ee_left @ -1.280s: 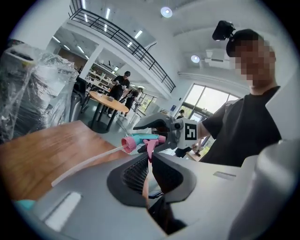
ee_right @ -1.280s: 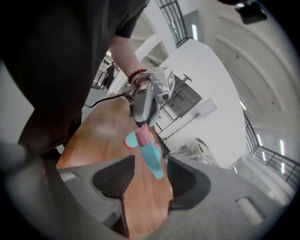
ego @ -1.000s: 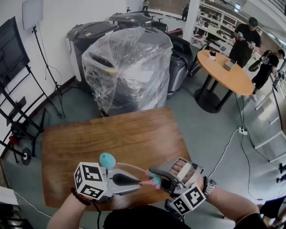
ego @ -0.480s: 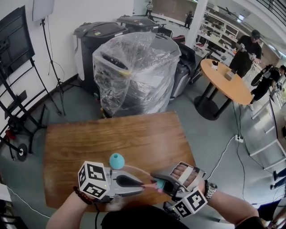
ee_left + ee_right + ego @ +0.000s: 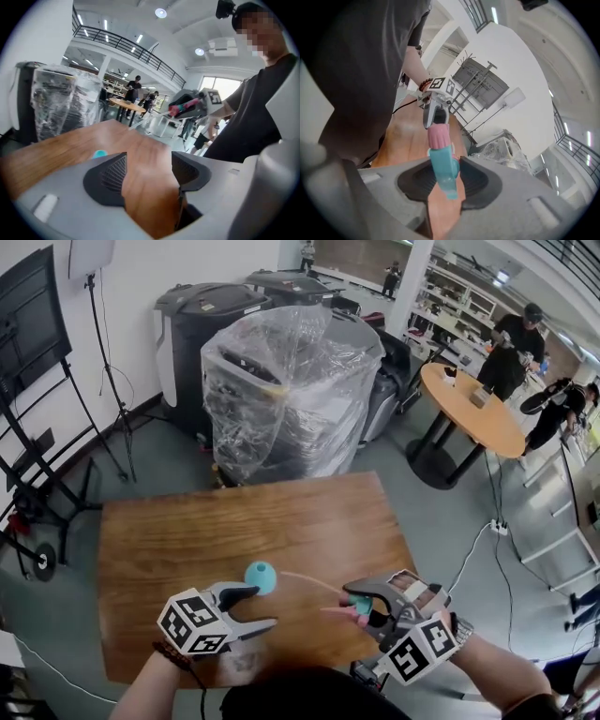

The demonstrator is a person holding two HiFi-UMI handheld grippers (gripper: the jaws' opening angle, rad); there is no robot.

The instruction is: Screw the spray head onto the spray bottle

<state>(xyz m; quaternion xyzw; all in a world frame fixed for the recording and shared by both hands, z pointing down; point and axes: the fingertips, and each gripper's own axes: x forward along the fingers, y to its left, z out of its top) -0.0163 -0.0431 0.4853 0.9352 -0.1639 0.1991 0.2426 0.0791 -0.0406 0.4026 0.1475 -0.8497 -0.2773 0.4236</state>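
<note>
A small teal spray bottle (image 5: 260, 577) stands on the wooden table (image 5: 187, 540) and shows as a teal spot (image 5: 99, 153) in the left gripper view. My left gripper (image 5: 262, 607) sits just in front of it. Its jaws have just been opening and are now open with only table between the pads (image 5: 147, 171). To the right, my right gripper (image 5: 357, 602) is shut on the teal spray head (image 5: 443, 164), whose pink end (image 5: 438, 136) points at the left gripper. A thin tube (image 5: 314, 582) runs from the spray head towards the bottle.
Behind the table stands a large plastic-wrapped machine (image 5: 281, 390) with dark bins beside it. Light stands and a wheeled rack (image 5: 37, 474) line the left wall. At the right are a round table (image 5: 473, 409), people, and a floor cable (image 5: 478, 549).
The left gripper has let go of the spray head's pink end, opened, and pulled back to the left and down. The right gripper still holds the spray head and has shifted slightly right.
</note>
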